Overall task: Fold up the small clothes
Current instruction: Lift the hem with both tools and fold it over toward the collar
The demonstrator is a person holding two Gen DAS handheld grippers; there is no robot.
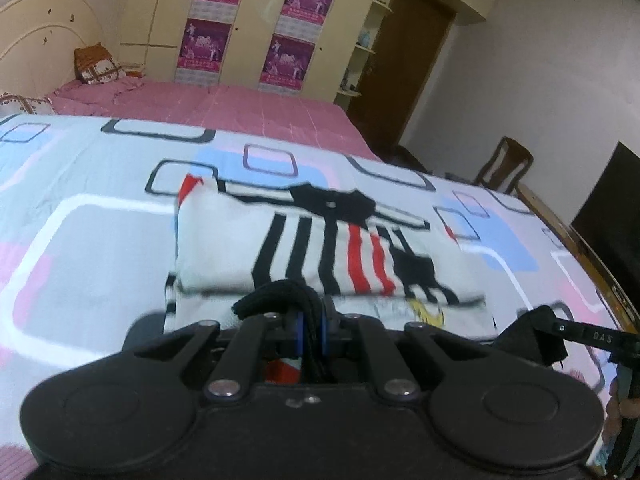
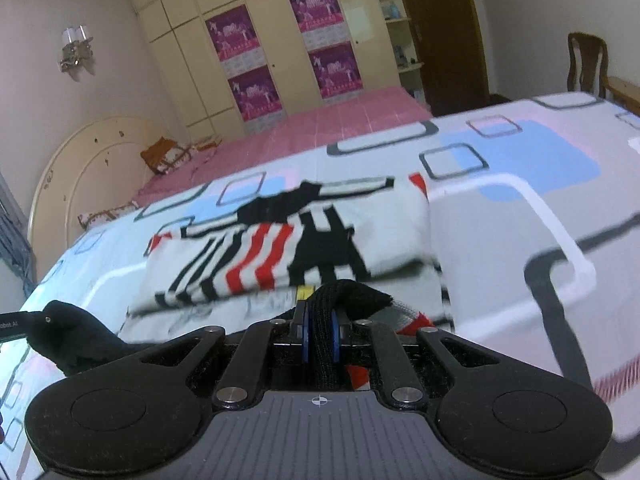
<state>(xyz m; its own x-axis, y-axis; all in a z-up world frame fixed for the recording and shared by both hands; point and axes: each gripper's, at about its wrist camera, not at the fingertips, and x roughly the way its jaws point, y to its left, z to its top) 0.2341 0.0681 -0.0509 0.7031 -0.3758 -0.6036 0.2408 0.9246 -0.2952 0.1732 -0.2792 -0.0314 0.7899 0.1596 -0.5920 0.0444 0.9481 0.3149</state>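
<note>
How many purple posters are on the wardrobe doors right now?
4, in a two-by-two block on the wardrobe behind the bed: upper left, lower left, upper right, lower right. No others show in either wrist view.

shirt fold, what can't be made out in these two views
- Left wrist: shirt near edge, hidden behind left gripper.
- Right wrist: same hem, hidden behind right gripper.
- Both: shirt print, motion-blurred.
- Posters: text too small.
- Left wrist: right gripper's body, cut off by the edge.
</note>
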